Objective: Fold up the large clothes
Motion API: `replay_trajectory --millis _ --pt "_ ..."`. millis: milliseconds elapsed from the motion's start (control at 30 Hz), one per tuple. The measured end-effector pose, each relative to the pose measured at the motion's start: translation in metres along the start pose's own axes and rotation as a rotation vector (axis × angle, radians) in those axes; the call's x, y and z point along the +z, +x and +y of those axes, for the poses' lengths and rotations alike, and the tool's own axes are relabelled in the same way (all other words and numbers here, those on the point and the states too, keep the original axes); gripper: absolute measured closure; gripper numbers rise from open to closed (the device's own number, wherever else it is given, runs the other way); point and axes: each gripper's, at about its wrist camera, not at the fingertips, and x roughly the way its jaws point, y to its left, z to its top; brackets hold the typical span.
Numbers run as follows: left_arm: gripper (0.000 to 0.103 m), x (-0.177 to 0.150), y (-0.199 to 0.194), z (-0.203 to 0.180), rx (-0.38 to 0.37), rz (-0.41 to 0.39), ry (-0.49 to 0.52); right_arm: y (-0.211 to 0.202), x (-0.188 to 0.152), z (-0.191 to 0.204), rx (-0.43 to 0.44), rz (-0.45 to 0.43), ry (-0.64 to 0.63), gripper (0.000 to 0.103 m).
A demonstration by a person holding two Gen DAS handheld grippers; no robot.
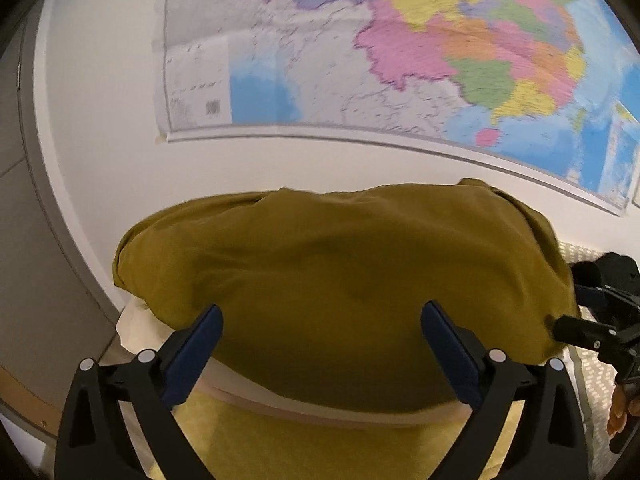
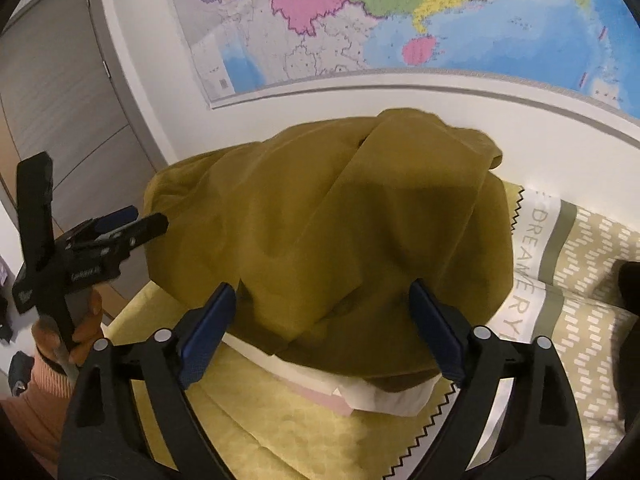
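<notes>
Both grippers wide (empty) over olive garment (image 1: 340, 272)

A bed is seen in the lower half of both frames, covered by a pale yellow sheet (image 2: 280, 428) with a zigzag edge. At the right of the right wrist frame, patterned pillows (image 2: 588, 280) with printed lettering are laid on it. At the centre, a white and pink folded stack (image 2: 360, 398) is placed on the sheet, and an olive garment (image 2: 328, 220) is heaped over that stack.
</notes>
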Motion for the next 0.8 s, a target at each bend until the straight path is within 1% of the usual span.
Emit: replay_trajectory --millis 33,167,367,433,567,633,800 --pt "0.007 -0.001 -0.001 -0.003 -0.002 -0.002 0.002 -0.001 0.000 0.001 -0.001 -0.002 -0.004 0.010" --pt "0.007 -0.004 -0.008 -0.014 -0.011 -0.011 -0.002 -0.006 -0.001 0.006 0.002 -0.006 -0.007 0.009" --pt "0.007 -0.014 -0.016 -0.029 0.010 -0.014 -0.006 -0.019 -0.003 0.018 -0.009 -0.037 -0.049 0.006" --pt "0.007 -0.016 -0.018 -0.031 -0.005 -0.005 -0.021 -0.024 -0.003 0.022 -0.013 -0.055 -0.067 0.006" --pt "0.007 -0.020 -0.025 -0.039 0.023 -0.004 -0.033 -0.036 -0.005 0.031 -0.016 -0.089 -0.092 0.006" --pt "0.007 -0.023 -0.028 -0.043 0.020 0.000 -0.039 -0.041 -0.007 0.034 -0.020 -0.101 -0.099 0.006" --pt "0.007 -0.031 -0.037 -0.055 0.038 0.002 -0.040 -0.049 -0.014 0.040 -0.030 -0.107 -0.116 0.006"
